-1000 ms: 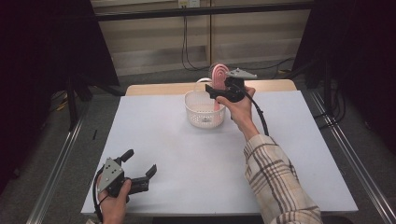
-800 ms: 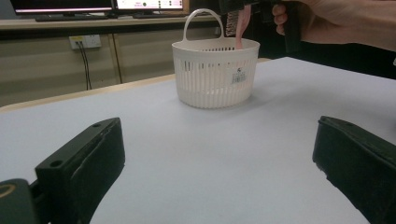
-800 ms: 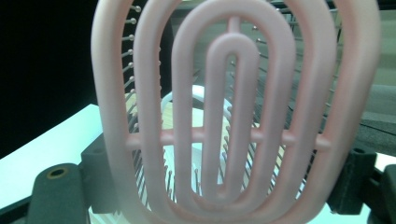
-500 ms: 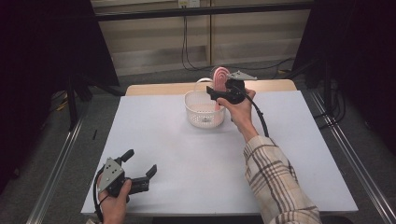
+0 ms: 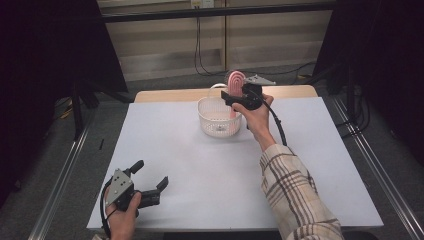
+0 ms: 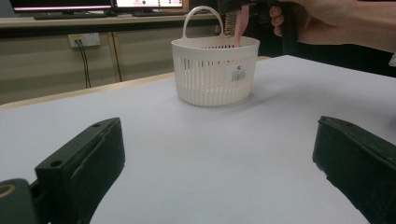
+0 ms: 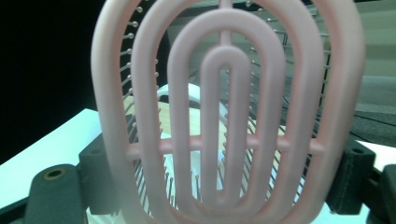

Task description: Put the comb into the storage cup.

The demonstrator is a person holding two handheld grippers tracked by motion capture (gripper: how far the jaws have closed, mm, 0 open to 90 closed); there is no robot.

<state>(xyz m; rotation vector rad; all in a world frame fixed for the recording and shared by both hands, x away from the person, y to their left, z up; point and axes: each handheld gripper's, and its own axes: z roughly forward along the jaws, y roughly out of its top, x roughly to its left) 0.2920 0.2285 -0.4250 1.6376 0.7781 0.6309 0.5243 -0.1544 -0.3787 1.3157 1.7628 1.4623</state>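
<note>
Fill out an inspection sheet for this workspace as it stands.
Surface: white table top, bare apart from the basket.
Job's things: pink hairbrush held upright, handle down inside the white basket.
Clutter: nothing seen.
Grippers: right gripper shut on the hairbrush above the basket; left gripper open, jaws wide, at the near left edge.
Cables: black cable trails from the right gripper along the sleeve; wall cables behind.
Surroundings: dark curtains at both sides, metal floor rails.
</note>
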